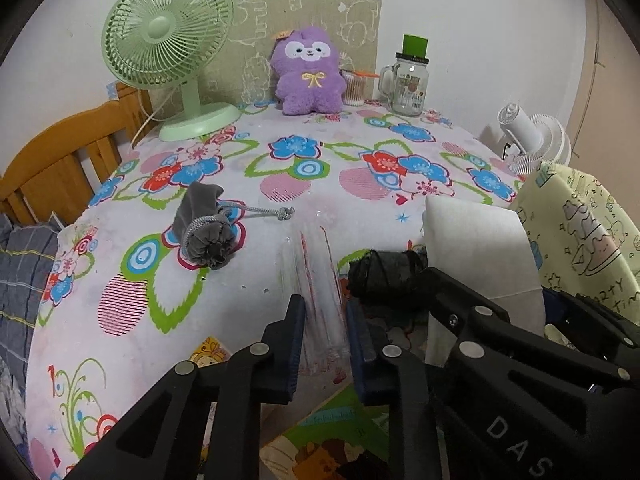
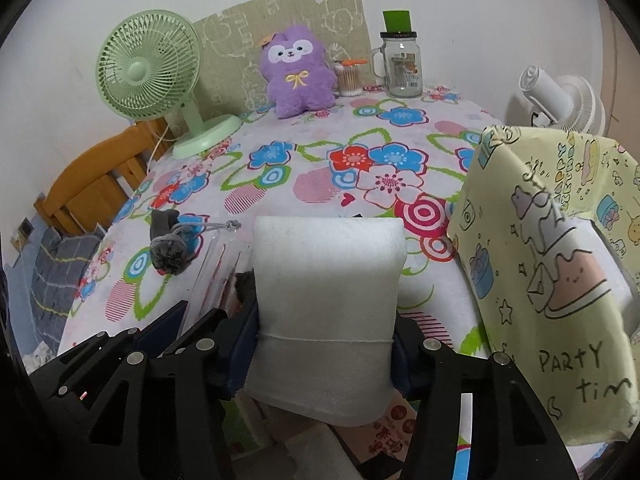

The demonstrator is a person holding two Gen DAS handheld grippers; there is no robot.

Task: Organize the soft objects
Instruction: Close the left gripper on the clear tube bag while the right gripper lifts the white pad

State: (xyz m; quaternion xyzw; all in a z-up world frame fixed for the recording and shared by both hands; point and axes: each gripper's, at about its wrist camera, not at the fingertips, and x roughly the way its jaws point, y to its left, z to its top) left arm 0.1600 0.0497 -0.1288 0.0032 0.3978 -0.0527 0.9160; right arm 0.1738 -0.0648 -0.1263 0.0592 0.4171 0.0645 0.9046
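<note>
Left gripper (image 1: 325, 320) jaws pinch the clear sleeve (image 1: 320, 276); right gripper (image 2: 326, 344) jaws clamp the foam roll (image 2: 328, 280).

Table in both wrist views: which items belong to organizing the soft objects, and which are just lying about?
Part of the job:
- white foam sheet, clamped in the right gripper
- clear plastic sleeve, clamped in the left gripper
- grey drawstring pouch
- black mesh bundle
- yellow party bag, probably

Lying about:
- green fan
- purple plush, possibly décor
- glass jar
- white fan
</note>
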